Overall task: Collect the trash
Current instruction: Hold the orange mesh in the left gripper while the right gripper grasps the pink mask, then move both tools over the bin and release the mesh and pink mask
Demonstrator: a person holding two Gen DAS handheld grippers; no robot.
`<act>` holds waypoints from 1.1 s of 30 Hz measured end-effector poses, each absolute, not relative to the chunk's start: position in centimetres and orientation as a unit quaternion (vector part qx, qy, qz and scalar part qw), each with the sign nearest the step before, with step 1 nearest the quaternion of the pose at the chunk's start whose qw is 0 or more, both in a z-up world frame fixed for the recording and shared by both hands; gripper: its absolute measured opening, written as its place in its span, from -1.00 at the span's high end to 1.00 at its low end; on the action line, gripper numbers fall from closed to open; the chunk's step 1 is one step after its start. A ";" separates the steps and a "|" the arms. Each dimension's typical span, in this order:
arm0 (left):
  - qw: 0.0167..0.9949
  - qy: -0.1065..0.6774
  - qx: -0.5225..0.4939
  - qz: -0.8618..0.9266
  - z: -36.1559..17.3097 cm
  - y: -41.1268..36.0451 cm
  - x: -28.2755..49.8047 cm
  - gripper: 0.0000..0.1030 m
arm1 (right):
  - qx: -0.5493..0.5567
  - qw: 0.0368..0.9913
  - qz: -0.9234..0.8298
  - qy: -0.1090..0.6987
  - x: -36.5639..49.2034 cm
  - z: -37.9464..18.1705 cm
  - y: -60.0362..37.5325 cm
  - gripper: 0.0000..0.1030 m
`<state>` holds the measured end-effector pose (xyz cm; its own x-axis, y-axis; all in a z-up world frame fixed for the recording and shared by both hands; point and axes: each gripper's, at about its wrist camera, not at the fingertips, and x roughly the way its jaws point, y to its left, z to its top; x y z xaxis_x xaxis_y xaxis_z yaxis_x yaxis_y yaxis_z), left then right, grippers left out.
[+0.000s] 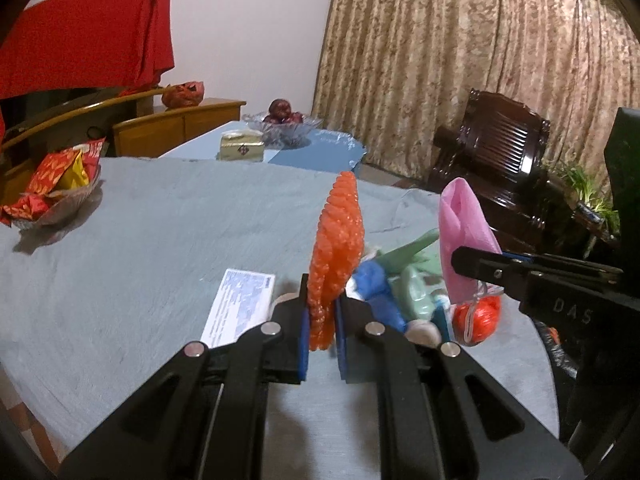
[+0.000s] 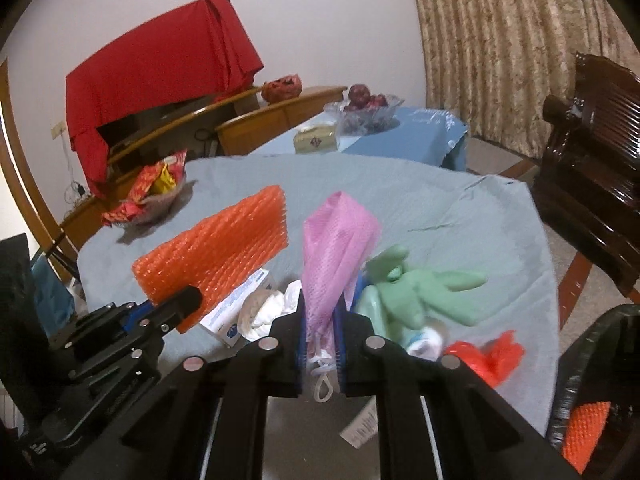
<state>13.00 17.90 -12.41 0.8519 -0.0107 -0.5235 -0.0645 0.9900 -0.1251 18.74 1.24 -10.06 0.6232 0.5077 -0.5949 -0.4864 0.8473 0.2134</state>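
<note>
Left gripper [image 1: 323, 320] fingers clamp orange foam net [image 1: 338, 256]; right gripper [image 2: 323, 332] fingers pinch pink mesh bag [image 2: 336, 256]. Both grips are thin. Either piece may slip back onto the surface [image 2: 440, 208] before reaching the black bin [image 2: 600, 344].

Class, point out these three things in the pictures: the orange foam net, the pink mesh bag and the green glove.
orange foam net [image 1: 338, 256]: left wrist view, middle of its ribbed edge.
pink mesh bag [image 2: 340, 248]: right wrist view, middle of the mesh.
green glove [image 2: 416, 292]: right wrist view, on the palm.
</note>
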 end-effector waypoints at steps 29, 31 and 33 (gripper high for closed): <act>0.944 0.279 -0.003 -0.175 -10.1 -4.2 14.2 0.82 | 0.052 0.945 0.080 0.312 11.8 -7.6 -22.2 0.78; 0.941 0.279 0.003 -0.189 -10.3 -5.9 14.3 0.82 | 0.053 0.946 0.067 0.313 11.4 -7.8 -23.6 0.78; 0.939 0.280 0.009 -0.200 -10.6 -7.4 14.2 0.82 | 0.056 0.946 0.052 0.316 11.1 -8.1 -25.2 0.78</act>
